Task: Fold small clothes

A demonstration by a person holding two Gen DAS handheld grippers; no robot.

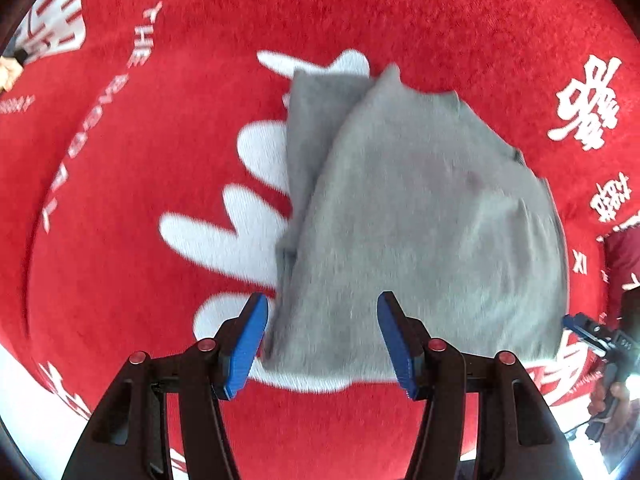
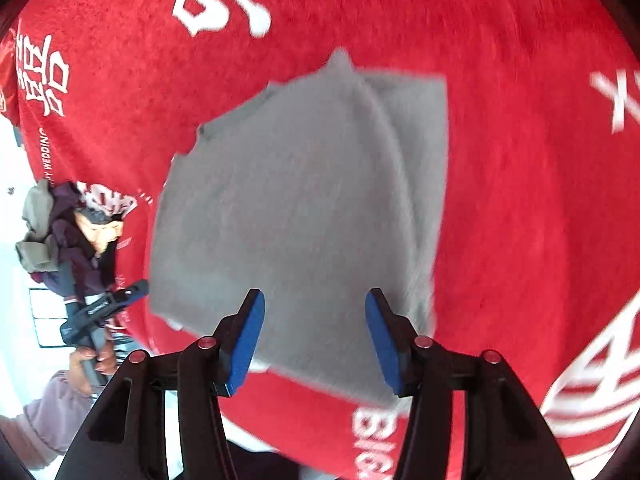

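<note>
A grey garment (image 1: 420, 208) lies folded on a red cloth (image 1: 120, 280) with white lettering; one folded layer sticks out at its far left. My left gripper (image 1: 321, 297) hovers open over the garment's near edge, and its blue pads (image 1: 246, 344) hold nothing. In the right wrist view the same grey garment (image 2: 304, 200) fills the middle. My right gripper (image 2: 315, 293) stands open above its near edge with nothing between its fingers. The left gripper (image 2: 104, 306) also shows at the left, beside the garment's edge, and the right gripper (image 1: 592, 334) shows at the far right of the left wrist view.
A pile of olive and dark clothes (image 2: 40, 224) sits at the left rim of the red cloth. A hand (image 2: 90, 356) in a pale sleeve holds the left gripper's handle. A white and red printed piece (image 1: 56, 28) lies far left. A dark red cloth (image 1: 624, 256) is at the right edge.
</note>
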